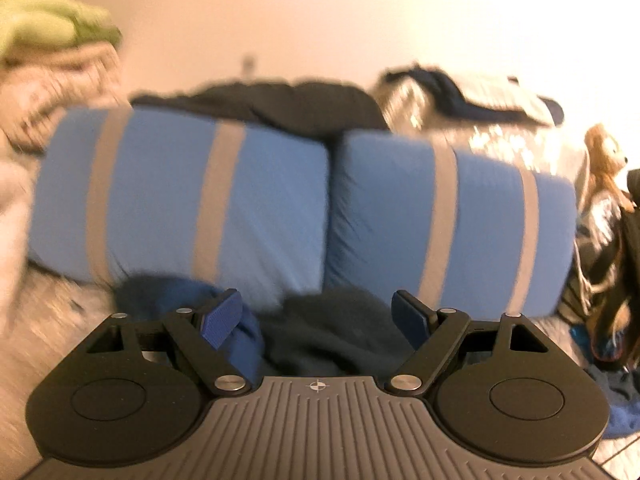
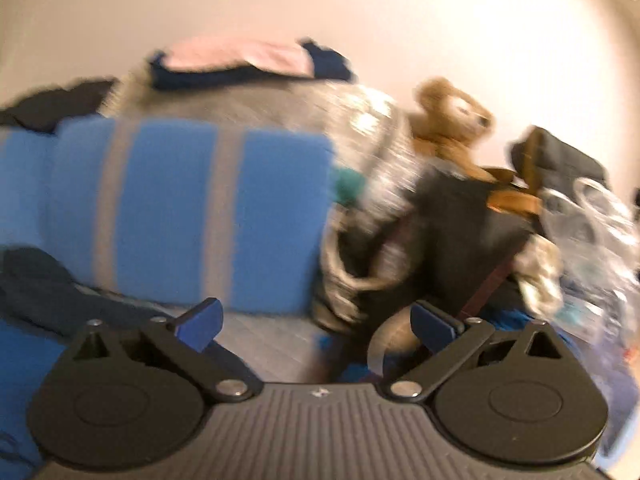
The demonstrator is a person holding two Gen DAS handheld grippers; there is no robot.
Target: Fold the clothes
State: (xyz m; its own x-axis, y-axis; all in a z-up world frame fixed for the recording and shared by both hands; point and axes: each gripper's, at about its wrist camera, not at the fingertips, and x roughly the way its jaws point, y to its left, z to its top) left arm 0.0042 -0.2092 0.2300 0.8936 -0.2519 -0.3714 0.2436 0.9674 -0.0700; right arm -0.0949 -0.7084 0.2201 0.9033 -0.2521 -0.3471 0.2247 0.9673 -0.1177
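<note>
**Both claws spread and empty above the clothes**

While both views are smeared by blur, the left gripper (image 1: 318, 316) shows its two blue pads (image 1: 222, 318) well apart at the bottom centre of its frame, with nothing pinched between them. Behind the gap lies a dark grey garment (image 1: 332, 340), and a blue garment (image 1: 244, 344) sits behind the left pad; whether either pad touches cloth cannot be told. The right gripper (image 2: 316, 322) is spread just as wide, its pads clear of everything, a strip of grey bedding (image 2: 268, 340) showing through the gap.

Across the middle of the left view stand two blue pillows with grey stripes (image 1: 180, 200), side by side and touching. A black garment (image 1: 280, 108) lies behind them, a green cloth (image 1: 52, 28) on a pale heap fills the upper left, and more dark and light clothes (image 1: 472, 92) sit at upper right. A brown teddy bear (image 2: 452, 120) sits right of centre in the right view, leaning over a dark bag (image 2: 460, 220). A pink and navy pile (image 2: 248, 58) lies at the top, and a dark garment (image 2: 44, 284) at lower left. A plain pale wall (image 2: 440, 20) closes both views.

Both grippers point slightly downward toward the pillows, level from side to side.
</note>
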